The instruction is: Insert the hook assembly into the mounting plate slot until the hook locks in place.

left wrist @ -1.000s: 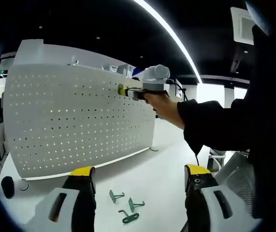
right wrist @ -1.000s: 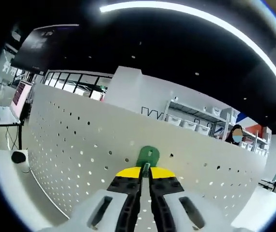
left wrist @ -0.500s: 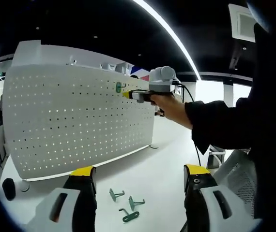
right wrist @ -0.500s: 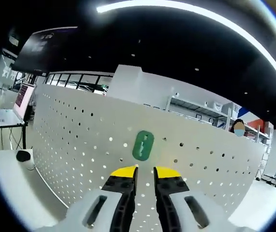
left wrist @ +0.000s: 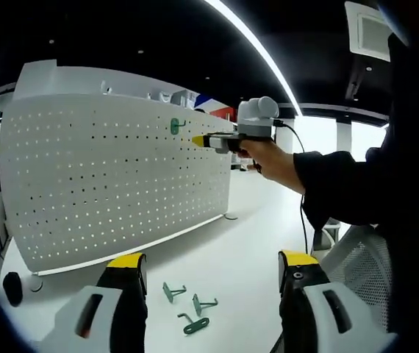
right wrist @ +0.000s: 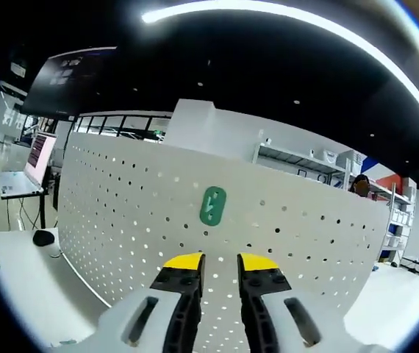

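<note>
A white pegboard stands upright on the white table. A green hook hangs on its upper part, and it appears face-on as the green hook on the pegboard. My right gripper is open, a short way back from the hook, with nothing between its jaws. In the left gripper view that right gripper is held by a hand just right of the hook. My left gripper hangs open low over the table, above three loose green hooks.
A black round object lies by the board's left foot, also visible as the black object. A person's dark sleeve crosses the right side. A mesh chair stands at lower right. A laptop sits far left.
My right gripper opened, let go of the green hook and drew back from the pegboard. The hook stays hanging on the board. My left gripper has barely moved.
</note>
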A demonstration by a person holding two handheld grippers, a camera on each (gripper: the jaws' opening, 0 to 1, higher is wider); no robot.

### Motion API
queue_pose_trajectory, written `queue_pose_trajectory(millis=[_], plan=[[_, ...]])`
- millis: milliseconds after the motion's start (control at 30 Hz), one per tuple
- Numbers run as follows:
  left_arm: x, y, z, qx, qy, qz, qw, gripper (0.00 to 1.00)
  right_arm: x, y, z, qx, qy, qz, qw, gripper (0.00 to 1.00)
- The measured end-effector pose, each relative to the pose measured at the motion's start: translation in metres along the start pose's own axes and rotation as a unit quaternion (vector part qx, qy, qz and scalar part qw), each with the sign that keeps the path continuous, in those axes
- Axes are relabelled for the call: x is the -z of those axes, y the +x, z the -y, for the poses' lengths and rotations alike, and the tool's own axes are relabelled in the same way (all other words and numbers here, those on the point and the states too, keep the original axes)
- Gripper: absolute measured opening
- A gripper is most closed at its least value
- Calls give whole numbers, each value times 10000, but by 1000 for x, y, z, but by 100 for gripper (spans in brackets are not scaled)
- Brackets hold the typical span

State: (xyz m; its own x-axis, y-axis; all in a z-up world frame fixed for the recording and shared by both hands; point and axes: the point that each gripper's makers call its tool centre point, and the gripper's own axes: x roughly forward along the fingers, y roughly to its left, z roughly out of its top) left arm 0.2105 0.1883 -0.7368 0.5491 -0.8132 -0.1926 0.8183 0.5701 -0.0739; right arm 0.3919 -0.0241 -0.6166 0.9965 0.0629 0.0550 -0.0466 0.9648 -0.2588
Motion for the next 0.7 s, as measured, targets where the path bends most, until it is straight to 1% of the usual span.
queue_pose_trajectory(millis=[400, 533, 700], plan=[[6, 3, 2, 17, 42, -138, 9999, 74, -5, -23, 6, 18, 40, 113, 9999, 16], [8, 3, 3, 22, 60, -184, 9998, 74, -7, -29, 5, -22, 32, 153, 9999, 16], [11, 4, 3, 12, 70, -229, 9997, 74, -4, -35, 4, -77, -10, 147, 9999, 16]])
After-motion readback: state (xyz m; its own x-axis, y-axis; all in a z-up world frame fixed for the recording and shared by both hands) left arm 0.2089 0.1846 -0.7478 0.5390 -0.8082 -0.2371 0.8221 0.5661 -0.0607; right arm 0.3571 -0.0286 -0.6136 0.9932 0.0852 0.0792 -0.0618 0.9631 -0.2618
